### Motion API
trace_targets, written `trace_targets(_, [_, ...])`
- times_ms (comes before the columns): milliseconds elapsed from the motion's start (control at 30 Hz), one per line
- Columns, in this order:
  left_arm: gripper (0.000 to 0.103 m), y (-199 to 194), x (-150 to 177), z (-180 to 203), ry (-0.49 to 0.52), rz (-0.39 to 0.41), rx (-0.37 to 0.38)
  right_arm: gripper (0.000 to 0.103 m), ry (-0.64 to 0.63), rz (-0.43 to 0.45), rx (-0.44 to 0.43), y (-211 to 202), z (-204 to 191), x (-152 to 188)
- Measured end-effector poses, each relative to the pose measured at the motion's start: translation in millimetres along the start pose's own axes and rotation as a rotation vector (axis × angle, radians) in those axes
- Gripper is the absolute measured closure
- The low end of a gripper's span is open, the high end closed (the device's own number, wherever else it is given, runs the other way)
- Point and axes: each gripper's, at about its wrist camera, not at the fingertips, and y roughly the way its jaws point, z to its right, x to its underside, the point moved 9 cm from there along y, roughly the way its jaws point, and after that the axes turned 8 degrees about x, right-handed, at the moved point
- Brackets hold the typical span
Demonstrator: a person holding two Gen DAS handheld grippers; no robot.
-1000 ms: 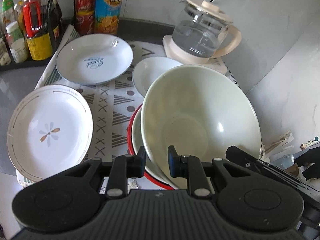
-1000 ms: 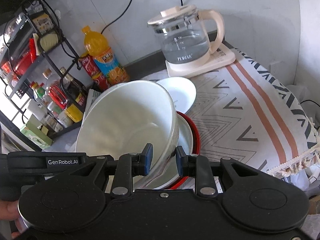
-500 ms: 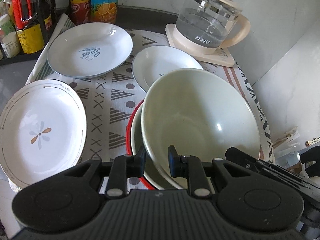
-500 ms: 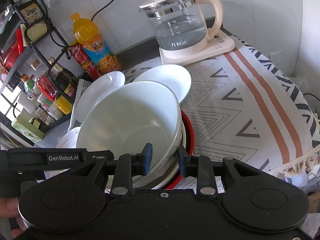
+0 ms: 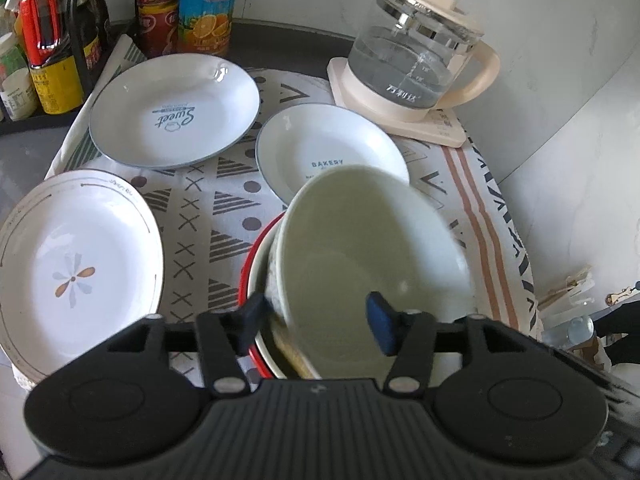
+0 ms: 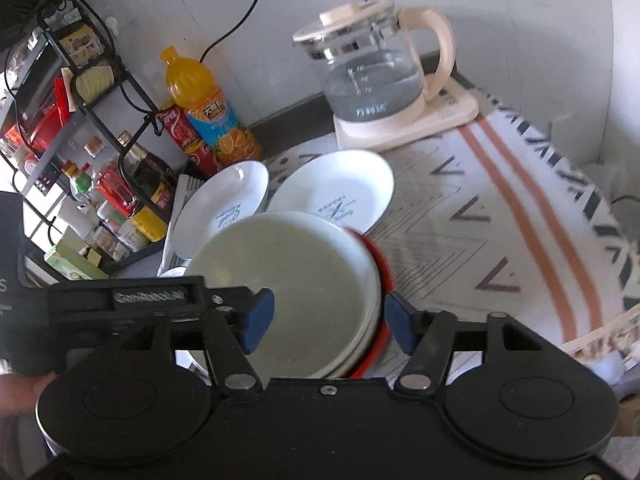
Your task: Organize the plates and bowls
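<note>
A large cream bowl [image 5: 368, 256] sits nested in a stack with a red-rimmed bowl [image 5: 250, 276] underneath; it also shows in the right wrist view [image 6: 304, 288]. My left gripper [image 5: 316, 320] is open, its fingers on either side of the bowl's near rim. My right gripper [image 6: 326, 320] is open too, straddling the rim from the other side. Three plates lie on the cloth: a "Sweet" plate [image 5: 174, 110], a "Bakery" plate [image 5: 332, 152] and a flower plate [image 5: 76, 276].
A glass kettle [image 5: 416, 64] on its base stands at the back right. Drink bottles [image 5: 208, 4] and a condiment rack [image 6: 80, 128] stand at the back left. The patterned cloth [image 6: 500, 216] hangs over the right edge. A wall is close on the right.
Both grippers have opened and let go of the large cream bowl, which has dropped down into the stack. Both cameras have pulled back slightly.
</note>
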Motion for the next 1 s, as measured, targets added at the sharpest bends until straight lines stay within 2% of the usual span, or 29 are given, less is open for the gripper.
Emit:
trace_targets(67, [0.029,-9,-3,0,-0.003,0.029,-0.026,0.036,0.008,0.016,-0.008,-8,2,-4])
trace_targets(133, [0.026,-17,-6,2,-0.005,0.048,-0.025,0.029,0.006,0.041,-0.004,-15,3,-8])
trace_targets(200, [0.026,-24,-8,5,-0.003,0.054,-0.027,0.02,-0.002,0.059,0.0,-21,2,-9])
trace_targets(367, [0.026,-40,-9,9,-0.008,0.091,-0.031,0.01,-0.019,0.063,-0.026,-31,-3,-9])
trace_targets(500, [0.025,-51,-5,6,-0.027,0.106,-0.048,0.007,-0.021,0.057,-0.037,-36,-6,-7])
trace_targets(533, [0.021,-54,-4,5,-0.028,0.107,-0.05,0.006,-0.022,0.058,-0.039,-36,-7,-8])
trace_targets(633, [0.019,-62,-1,0,-0.017,0.113,-0.067,0.004,-0.022,0.061,-0.046,-36,-12,-7])
trace_targets(700, [0.014,-67,2,-4,-0.022,0.112,-0.083,0.002,-0.019,0.066,-0.051,-37,-17,-7])
trace_targets(933, [0.0,-90,12,-27,-0.093,0.151,-0.106,0.0,-0.065,0.047,-0.101,-33,-45,-2])
trace_targets(1000, [0.0,-96,13,-36,-0.111,0.16,-0.116,0.0,-0.066,0.043,-0.1,-31,-52,-2])
